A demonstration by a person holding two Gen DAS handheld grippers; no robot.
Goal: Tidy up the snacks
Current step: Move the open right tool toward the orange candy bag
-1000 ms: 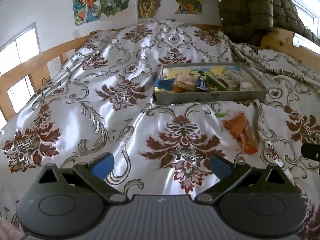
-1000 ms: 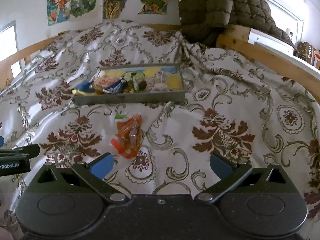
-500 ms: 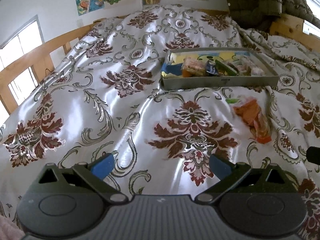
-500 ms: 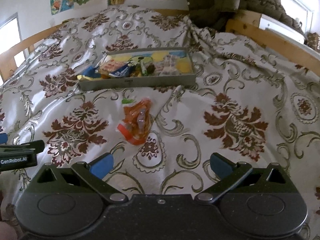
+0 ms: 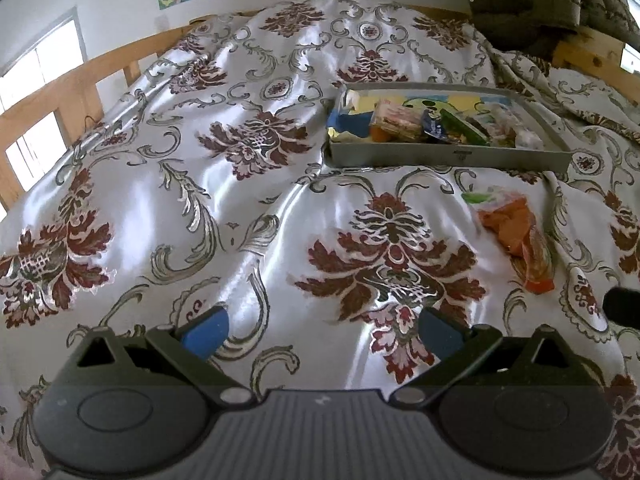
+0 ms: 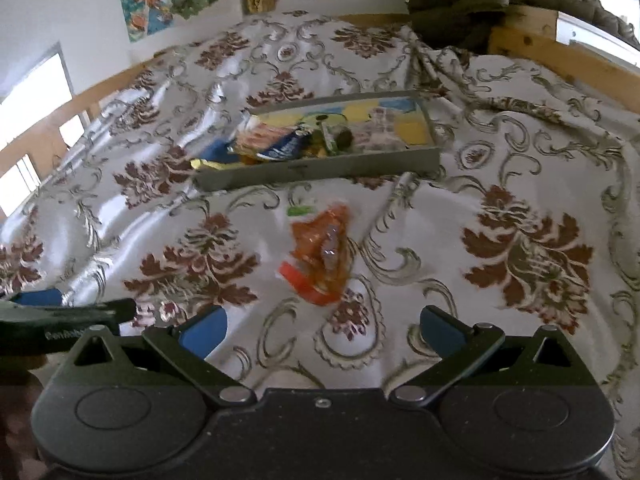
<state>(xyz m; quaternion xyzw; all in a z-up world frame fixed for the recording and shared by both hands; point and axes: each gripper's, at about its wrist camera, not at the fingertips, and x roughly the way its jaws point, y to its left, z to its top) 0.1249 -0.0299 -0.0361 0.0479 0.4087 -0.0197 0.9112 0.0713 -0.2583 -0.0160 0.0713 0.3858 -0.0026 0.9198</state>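
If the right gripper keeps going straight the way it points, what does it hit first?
Probably the orange snack packet lying loose on the bedspread, almost centred ahead of the open right gripper; the grey tray lies beyond it. Depth is uncertain.

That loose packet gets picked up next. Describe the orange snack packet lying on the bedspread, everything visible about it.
The orange snack packet is a crinkly, glossy see-through bag of orange contents, with a green and white end toward the grey tray and a solid red-orange band at the near end. It lies flat and lengthwise on the patterned bedspread, apart from the tray and outside it. Nothing but the cloth touches it; the open right gripper sits short of it.
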